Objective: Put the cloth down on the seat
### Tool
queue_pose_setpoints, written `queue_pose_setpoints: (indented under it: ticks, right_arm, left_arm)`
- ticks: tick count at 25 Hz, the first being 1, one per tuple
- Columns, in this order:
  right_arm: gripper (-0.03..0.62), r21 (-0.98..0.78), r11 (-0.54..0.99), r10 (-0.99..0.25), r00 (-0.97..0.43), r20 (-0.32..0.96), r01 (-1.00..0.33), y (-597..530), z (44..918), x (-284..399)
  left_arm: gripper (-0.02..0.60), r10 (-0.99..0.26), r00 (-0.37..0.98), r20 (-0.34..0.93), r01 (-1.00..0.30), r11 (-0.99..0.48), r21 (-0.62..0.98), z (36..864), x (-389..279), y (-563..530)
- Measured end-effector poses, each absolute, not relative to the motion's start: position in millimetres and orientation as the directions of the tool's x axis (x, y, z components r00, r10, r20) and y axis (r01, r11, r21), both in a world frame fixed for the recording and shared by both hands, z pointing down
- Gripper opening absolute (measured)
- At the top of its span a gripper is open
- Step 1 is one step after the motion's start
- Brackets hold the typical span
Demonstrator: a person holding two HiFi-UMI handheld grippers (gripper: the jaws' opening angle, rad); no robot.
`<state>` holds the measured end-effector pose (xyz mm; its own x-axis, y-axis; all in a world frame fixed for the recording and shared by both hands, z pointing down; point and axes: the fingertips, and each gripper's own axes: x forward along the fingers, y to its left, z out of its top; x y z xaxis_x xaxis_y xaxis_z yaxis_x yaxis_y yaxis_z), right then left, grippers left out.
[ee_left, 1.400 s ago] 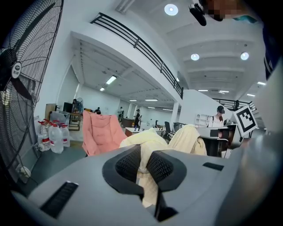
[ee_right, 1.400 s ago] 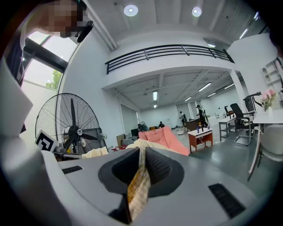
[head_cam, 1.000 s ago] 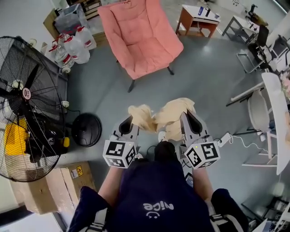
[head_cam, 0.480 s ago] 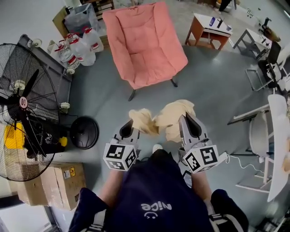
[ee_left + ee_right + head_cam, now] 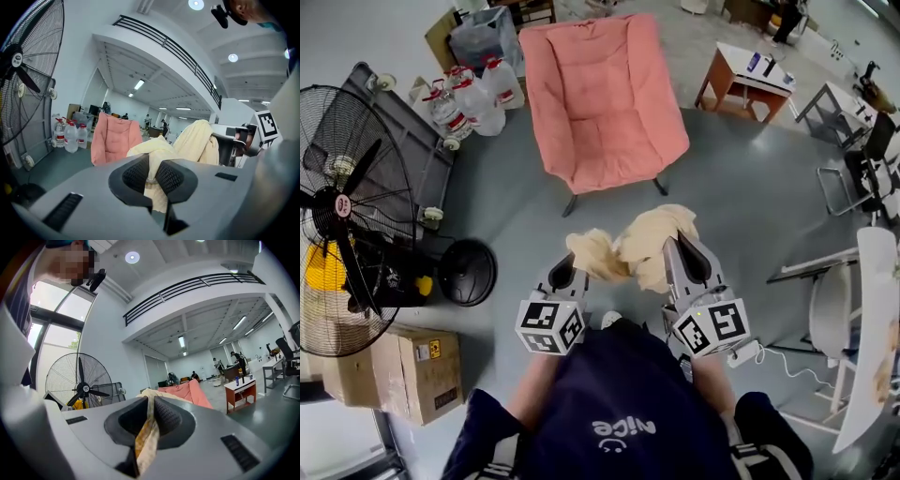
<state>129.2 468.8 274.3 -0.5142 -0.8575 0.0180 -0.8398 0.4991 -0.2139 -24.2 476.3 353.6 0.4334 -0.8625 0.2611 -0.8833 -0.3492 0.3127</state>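
Observation:
A pale yellow cloth (image 5: 639,246) hangs bunched between my two grippers in front of the person's body. My left gripper (image 5: 569,265) is shut on one end of the cloth (image 5: 157,154). My right gripper (image 5: 677,251) is shut on the other end, and a thin fold of cloth (image 5: 147,434) runs between its pads. The pink padded chair (image 5: 605,94) stands on the floor ahead, its seat facing me and a good step beyond the cloth. The same chair (image 5: 115,140) shows left of centre in the left gripper view and low behind the jaws in the right gripper view as a pink chair (image 5: 187,393).
A large black floor fan (image 5: 347,225) stands at the left with a round black base (image 5: 464,272) beside it. Water bottles (image 5: 473,89) sit at the chair's left. A cardboard box (image 5: 398,370) lies near left. A small orange table (image 5: 750,75) and white furniture (image 5: 862,319) stand at the right.
The view has moved forward: the pink chair now sits lower and larger in the head view, closer to the cloth. Both grippers keep their hold on the cloth.

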Motion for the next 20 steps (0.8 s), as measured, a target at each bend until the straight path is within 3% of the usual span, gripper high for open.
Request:
queue_pose_setpoints:
  ticks: [11,20]
  right_arm:
    - [0.067,-0.257,0.485,-0.864,-0.504,0.008,-0.836,431,280,138]
    - [0.067,-0.246,0.424,-0.893,-0.447,0.045,-0.872,331,286,124]
  left_arm:
    - [0.041,-0.838,0.444,0.318,-0.884,-0.352,0.308,380,-20,436]
    - [0.041,-0.777,0.534,0.334,-0.838,-0.436,0.328,394,-27,316]
